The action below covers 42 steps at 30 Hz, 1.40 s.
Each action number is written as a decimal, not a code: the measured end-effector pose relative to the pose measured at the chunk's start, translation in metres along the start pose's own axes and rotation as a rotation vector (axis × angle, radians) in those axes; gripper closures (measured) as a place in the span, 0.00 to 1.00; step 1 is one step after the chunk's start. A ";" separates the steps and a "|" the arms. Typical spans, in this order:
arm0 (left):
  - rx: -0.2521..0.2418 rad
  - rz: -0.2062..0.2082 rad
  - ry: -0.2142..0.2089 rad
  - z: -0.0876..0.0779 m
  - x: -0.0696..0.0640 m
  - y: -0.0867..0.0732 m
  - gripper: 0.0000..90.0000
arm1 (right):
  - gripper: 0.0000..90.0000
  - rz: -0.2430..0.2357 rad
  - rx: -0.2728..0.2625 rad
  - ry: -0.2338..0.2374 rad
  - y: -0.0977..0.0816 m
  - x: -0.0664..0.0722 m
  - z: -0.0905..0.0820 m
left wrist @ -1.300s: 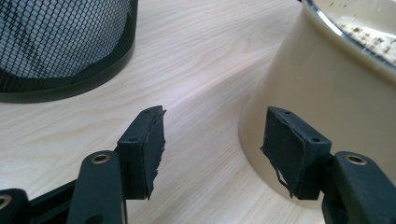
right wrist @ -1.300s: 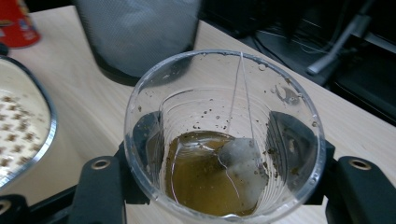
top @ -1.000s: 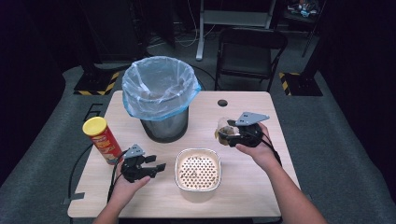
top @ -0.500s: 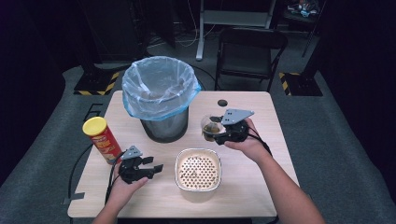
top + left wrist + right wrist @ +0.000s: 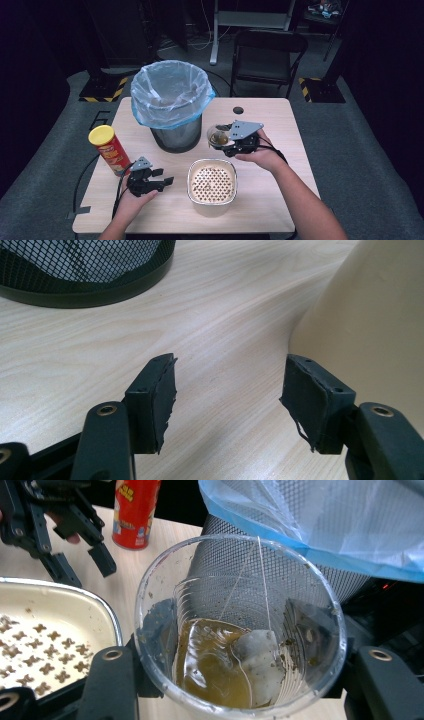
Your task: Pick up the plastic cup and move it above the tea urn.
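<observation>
The right gripper (image 5: 223, 141) is clamped around a clear plastic cup (image 5: 218, 136), one black jaw on either side of its wall, and holds it above the wooden table (image 5: 280, 125) just beside the mesh waste bin (image 5: 172, 107). From the right gripper view the cup (image 5: 240, 630) is tipped towards the camera (you look straight down its mouth), with a little brown liquid pooled at the bottom and a wet tea bag (image 5: 257, 655) lying in it, its string running up to the rim. The bin is lined with a pale blue plastic bag (image 5: 170, 92) whose edge folds over the outside of the mesh.

The left gripper (image 5: 162, 182) rests low over the table near the front left, held in the person's left hand (image 5: 132, 197). Its jaws stand well apart with nothing between them; in the left gripper view the bare wood shows through the gap, the foot of the bin sits off at the upper left, and the cream side of a container rises at the right.

That cream container (image 5: 212, 181) sits on the table between the two hands, its top a perforated insert. A red crisp tube with a yellow lid (image 5: 109, 149) stands upright at the left, just beside the left gripper.
</observation>
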<state>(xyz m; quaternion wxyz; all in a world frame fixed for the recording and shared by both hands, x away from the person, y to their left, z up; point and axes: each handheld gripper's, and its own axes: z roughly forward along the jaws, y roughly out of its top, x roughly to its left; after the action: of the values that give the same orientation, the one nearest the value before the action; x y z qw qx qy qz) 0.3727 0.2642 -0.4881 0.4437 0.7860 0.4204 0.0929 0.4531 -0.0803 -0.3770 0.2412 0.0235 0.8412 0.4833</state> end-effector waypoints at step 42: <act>0.017 -0.009 -0.006 0.003 -0.001 -0.001 0.42 | 0.45 -1.063 0.261 -0.289 0.009 0.094 0.012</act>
<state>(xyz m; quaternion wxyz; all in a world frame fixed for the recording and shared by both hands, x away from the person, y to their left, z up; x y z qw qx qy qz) 0.3727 0.2615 -0.4905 0.4387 0.7880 0.4236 0.0851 0.3733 -0.0399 -0.4110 0.5592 -0.3076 0.7486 0.1794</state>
